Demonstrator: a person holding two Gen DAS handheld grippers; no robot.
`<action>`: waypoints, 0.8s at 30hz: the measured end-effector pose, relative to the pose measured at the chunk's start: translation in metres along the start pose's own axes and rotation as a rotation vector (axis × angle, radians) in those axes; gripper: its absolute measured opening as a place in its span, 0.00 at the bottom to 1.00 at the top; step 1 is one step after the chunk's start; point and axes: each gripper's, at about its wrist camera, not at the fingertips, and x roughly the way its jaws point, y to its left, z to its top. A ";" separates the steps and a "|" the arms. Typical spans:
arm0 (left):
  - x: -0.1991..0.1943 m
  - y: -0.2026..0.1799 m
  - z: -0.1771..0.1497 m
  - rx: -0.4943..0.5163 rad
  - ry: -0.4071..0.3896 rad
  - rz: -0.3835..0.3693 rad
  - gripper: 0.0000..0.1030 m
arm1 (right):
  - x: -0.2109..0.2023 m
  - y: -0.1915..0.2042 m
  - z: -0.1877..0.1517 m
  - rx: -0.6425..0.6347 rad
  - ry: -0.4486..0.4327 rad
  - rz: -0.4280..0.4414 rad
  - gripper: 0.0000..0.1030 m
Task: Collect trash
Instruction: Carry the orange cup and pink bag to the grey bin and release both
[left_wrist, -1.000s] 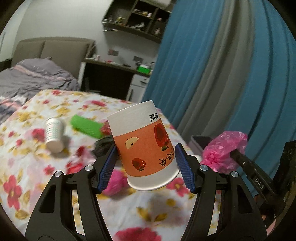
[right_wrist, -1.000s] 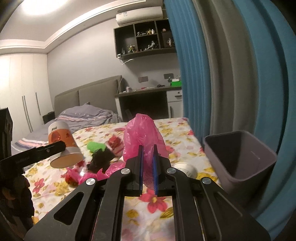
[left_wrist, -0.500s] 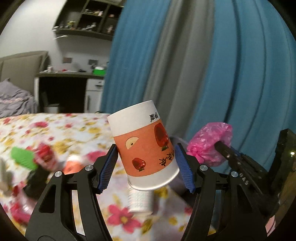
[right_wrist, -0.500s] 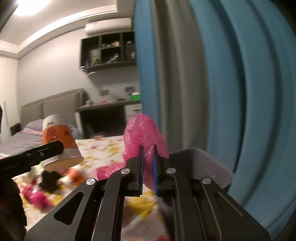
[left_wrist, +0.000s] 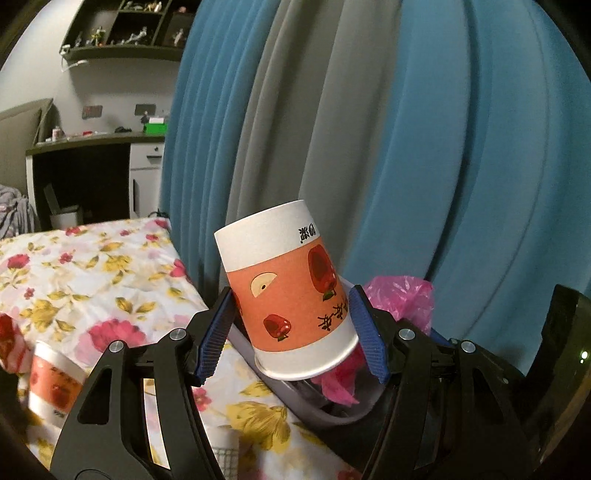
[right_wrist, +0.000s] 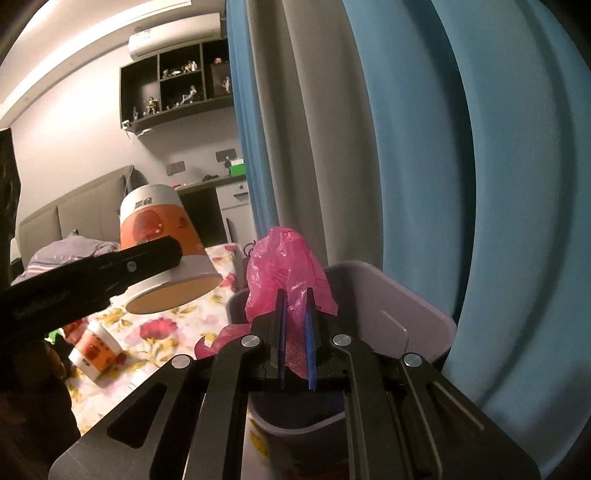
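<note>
My left gripper is shut on an orange and white paper cup, held upside down and tilted. The same cup hangs to the left in the right wrist view, just left of the bin. My right gripper is shut on a crumpled pink plastic bag, held over the grey trash bin. In the left wrist view the pink bag and the bin sit right behind and below the cup.
A second orange paper cup lies on the flowered sheet near the bin. Blue and grey curtains hang close behind the bin. A dark desk and wall shelves stand farther back.
Both grippers have swung right, from over the littered sheet to the bin by the curtain. The cup and the pink bag stayed held. The bin now lies directly under the right gripper.
</note>
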 end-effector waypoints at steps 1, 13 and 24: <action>0.006 0.001 0.000 -0.002 0.008 0.000 0.61 | 0.004 -0.003 -0.001 0.003 0.009 -0.001 0.09; 0.041 -0.001 -0.004 -0.035 0.074 -0.022 0.61 | 0.024 -0.014 -0.014 0.017 0.067 0.000 0.10; 0.063 -0.011 -0.015 -0.040 0.151 -0.051 0.62 | 0.020 -0.027 -0.026 -0.011 0.079 -0.074 0.55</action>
